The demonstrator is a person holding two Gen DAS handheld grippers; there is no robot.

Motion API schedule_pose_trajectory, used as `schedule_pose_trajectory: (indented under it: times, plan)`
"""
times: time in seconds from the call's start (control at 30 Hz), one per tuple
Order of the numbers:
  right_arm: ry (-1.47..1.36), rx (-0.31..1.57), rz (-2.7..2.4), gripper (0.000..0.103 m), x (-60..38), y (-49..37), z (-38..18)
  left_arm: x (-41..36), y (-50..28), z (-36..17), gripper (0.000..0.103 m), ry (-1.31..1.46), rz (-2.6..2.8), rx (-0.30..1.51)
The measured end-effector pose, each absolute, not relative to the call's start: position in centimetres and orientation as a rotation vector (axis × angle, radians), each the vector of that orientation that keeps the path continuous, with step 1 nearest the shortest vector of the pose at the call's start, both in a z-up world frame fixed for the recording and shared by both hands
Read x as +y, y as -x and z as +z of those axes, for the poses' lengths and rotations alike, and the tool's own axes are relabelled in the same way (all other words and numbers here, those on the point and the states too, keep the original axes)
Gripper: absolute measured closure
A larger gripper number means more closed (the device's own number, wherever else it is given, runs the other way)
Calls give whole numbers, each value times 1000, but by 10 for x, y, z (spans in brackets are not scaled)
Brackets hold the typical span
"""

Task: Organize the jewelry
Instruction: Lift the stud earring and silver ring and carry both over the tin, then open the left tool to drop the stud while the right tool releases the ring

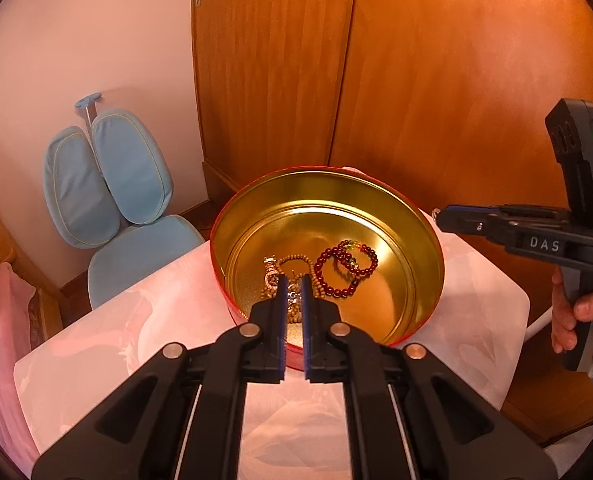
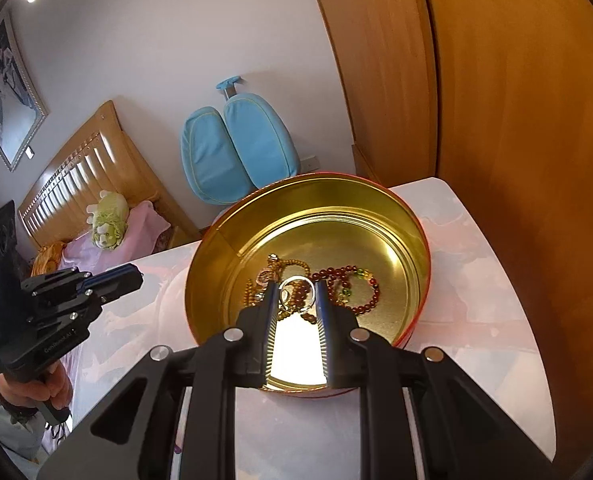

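Looking along your right hand-held gripper (image 2: 296,294), you have the round red tin with the gold inside (image 2: 412,216) straight ahead on the pale pink bench (image 2: 488,280), and a thin silver ring bangle (image 2: 296,292) sits right between the fingertips. The jaws stand partly open, about as wide as the bangle; I cannot tell whether the pads (image 2: 323,304) touch it or whether it lies loose on the heap, so treat it as not gripped. The bangle faces the camera nearly flat-on, so it has no long axis to line up with. Under and left of it lies a tangled tan wooden bead string (image 2: 292,266); to the right lies the dark red bead bracelet (image 2: 360,292), looped with its long span running left to right. Your left hand-held gripper (image 1: 293,280) hovers over the near left part of the tin with its jaws nearly shut and nothing plainly held. The right one is nearer the bangle, so I judge the coming move is its to make.
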State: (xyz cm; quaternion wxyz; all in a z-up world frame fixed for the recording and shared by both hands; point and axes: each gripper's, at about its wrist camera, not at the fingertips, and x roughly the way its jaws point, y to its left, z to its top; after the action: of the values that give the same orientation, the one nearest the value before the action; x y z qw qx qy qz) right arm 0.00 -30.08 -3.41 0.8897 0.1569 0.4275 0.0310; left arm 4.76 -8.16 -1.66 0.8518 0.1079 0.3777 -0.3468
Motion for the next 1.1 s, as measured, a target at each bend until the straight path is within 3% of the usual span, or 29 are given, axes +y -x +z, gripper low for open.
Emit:
schedule_pose_trajectory:
  times: [0.27,0.53,1.1]
  plan:
    - [-319,939,66,83,-308,-35,-43,-105,-73,-26,97,-261,-732,856]
    - [-298,1219,115,83,-292,-92,-79,-129,-109,-51,97,-289,-725,1058]
    - [-312,1333,73,83,-304,-105,-106,-161,-139,-86,97,-502,-781,1238]
